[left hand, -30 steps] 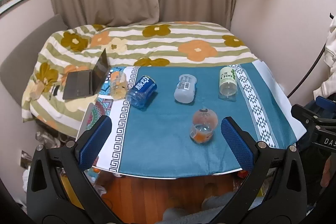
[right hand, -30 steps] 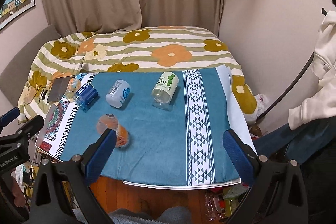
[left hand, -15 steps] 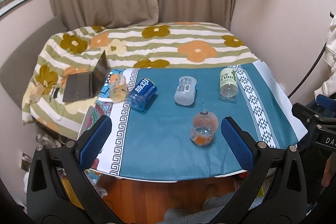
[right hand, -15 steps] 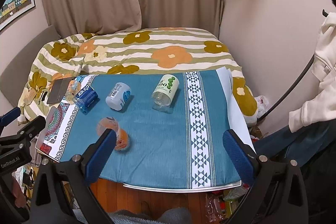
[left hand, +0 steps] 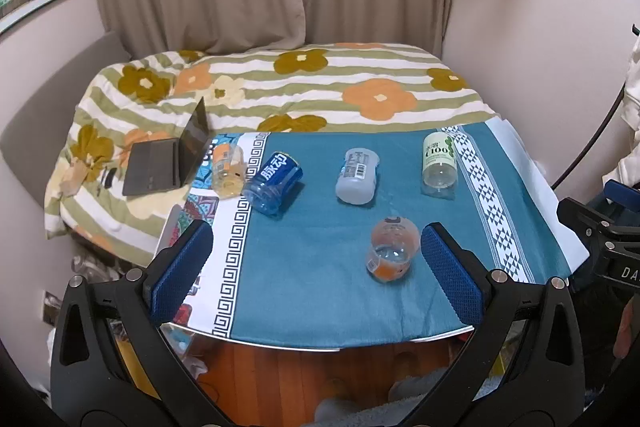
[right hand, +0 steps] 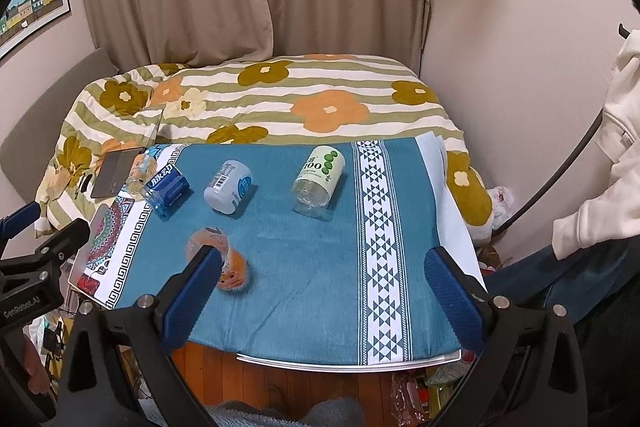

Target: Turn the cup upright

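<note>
Hovering above the worktop (left hand: 320,291), the left gripper (left hand: 316,267) and right gripper (right hand: 320,287) both had jaws wide open, empty. The orange cup (left hand: 390,249) lay sideways near the front edge; approach seemed underway, next needing descent around it.

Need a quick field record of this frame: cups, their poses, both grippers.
surface: table with teal cloth
cups: five, all lying on their sides
nearest: orange cup, front centre
back row: yellow cup, blue cup, grey cup, green-label cup
left gripper: open, holds nothing
right gripper: open, holds nothing
off table: laptop on the bed
</note>
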Tool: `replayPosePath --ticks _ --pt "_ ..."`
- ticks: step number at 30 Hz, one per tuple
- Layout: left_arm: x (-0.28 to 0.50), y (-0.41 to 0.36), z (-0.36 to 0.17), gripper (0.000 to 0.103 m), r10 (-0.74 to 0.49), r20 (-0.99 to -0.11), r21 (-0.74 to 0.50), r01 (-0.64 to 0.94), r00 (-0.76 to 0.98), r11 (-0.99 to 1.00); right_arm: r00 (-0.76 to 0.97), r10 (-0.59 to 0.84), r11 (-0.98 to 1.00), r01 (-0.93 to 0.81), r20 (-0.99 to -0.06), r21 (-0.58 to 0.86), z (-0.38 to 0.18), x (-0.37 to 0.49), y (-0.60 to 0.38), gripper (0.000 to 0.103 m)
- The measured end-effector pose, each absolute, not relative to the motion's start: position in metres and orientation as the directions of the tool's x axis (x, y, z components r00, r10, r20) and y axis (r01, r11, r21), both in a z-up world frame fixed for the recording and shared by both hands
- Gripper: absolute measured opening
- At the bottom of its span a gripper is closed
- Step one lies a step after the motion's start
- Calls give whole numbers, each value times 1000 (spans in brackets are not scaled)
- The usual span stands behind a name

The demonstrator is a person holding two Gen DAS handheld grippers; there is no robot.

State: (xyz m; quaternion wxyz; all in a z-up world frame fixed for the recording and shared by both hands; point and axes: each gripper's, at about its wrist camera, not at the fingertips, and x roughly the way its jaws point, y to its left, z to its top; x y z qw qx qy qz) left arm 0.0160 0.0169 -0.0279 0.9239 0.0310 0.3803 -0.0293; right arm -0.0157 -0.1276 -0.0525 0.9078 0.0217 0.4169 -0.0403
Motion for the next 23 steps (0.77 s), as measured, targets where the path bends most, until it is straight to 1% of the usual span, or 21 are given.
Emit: replayPosePath --ticks 23 --pt "17 19 -23 103 -7 -673 54 58 739 997 661 -42 997 77 -750 13 -49 -10 -124 101"
